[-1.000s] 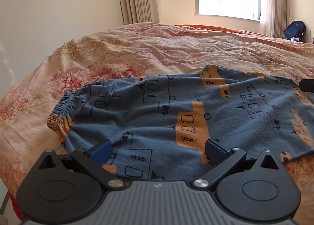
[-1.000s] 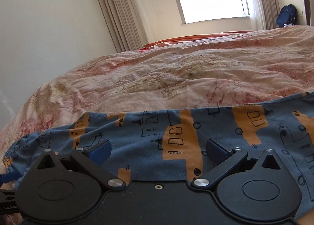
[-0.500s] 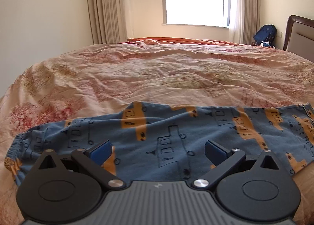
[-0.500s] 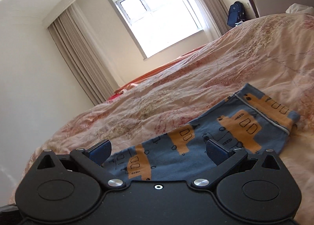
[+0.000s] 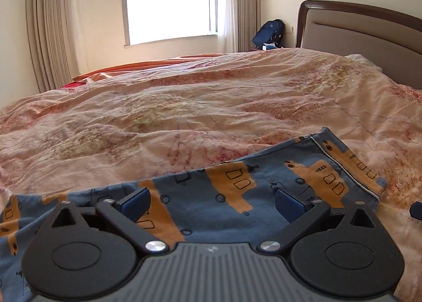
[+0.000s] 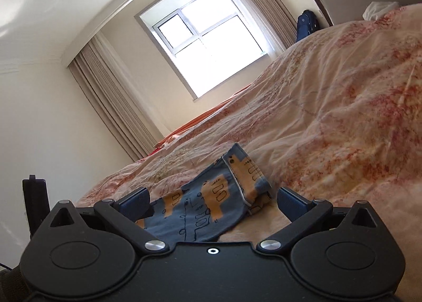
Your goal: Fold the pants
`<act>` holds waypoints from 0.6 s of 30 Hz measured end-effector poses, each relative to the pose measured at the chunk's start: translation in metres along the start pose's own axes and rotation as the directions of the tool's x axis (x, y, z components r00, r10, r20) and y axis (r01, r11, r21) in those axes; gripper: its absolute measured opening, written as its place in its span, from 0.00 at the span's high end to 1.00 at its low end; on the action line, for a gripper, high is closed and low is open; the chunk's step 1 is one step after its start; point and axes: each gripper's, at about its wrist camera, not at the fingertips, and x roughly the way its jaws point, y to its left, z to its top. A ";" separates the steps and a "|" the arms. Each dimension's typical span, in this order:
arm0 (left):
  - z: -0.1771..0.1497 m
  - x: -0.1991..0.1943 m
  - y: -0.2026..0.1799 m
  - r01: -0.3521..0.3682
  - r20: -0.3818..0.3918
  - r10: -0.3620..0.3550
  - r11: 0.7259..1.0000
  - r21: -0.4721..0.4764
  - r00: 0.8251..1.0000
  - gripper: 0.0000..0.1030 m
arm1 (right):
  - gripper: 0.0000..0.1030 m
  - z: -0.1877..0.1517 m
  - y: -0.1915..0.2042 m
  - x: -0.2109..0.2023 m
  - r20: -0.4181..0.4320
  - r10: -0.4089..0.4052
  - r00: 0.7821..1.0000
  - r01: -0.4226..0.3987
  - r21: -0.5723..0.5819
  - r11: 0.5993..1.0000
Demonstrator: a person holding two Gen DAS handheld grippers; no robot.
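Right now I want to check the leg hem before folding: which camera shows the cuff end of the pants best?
The left wrist view: the cuff end lies flat, its seam visible. The right wrist view shows the cuff end smaller and tilted.

Left gripper (image 5: 211,203): jaws spread wide, blue pads facing each other, nothing between them; body level, pointing forward and low.
Right gripper (image 6: 212,200): jaws likewise spread wide, empty; body rolled to one side, pointing forward and low. One dark tip of it shows at the left view's right edge.
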 end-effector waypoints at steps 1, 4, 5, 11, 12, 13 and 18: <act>0.000 0.005 -0.003 -0.006 0.003 0.006 1.000 0.013 1.000 0.00 | 0.00 -0.003 -0.002 0.003 -0.014 0.010 1.000 -0.010 -0.002 1.000; -0.005 0.023 -0.003 -0.018 -0.019 0.019 1.000 0.022 1.000 0.00 | 0.00 -0.007 0.000 0.012 -0.041 0.015 0.999 -0.017 -0.044 0.999; -0.009 0.028 -0.001 -0.016 -0.030 0.016 1.000 0.013 0.999 0.00 | 0.00 -0.007 0.001 0.016 -0.049 0.019 0.999 -0.022 -0.053 0.998; -0.025 0.038 0.018 0.049 -0.008 -0.049 0.997 -0.067 0.999 0.00 | 0.00 -0.007 0.011 0.043 -0.152 -0.058 0.987 0.041 -0.113 0.993; -0.026 0.039 0.019 0.051 -0.006 -0.052 0.996 -0.069 0.999 0.00 | 0.00 -0.007 0.013 0.047 -0.165 -0.073 0.984 0.053 -0.126 0.991; -0.027 0.039 0.020 0.053 -0.002 -0.053 0.996 -0.070 0.999 0.00 | 0.00 -0.007 0.013 0.050 -0.173 -0.083 0.981 0.060 -0.133 0.989; -0.028 0.039 0.020 0.052 -0.003 -0.052 0.996 -0.072 0.999 0.00 | 0.00 -0.002 0.007 0.060 -0.186 -0.039 0.982 0.023 -0.085 0.996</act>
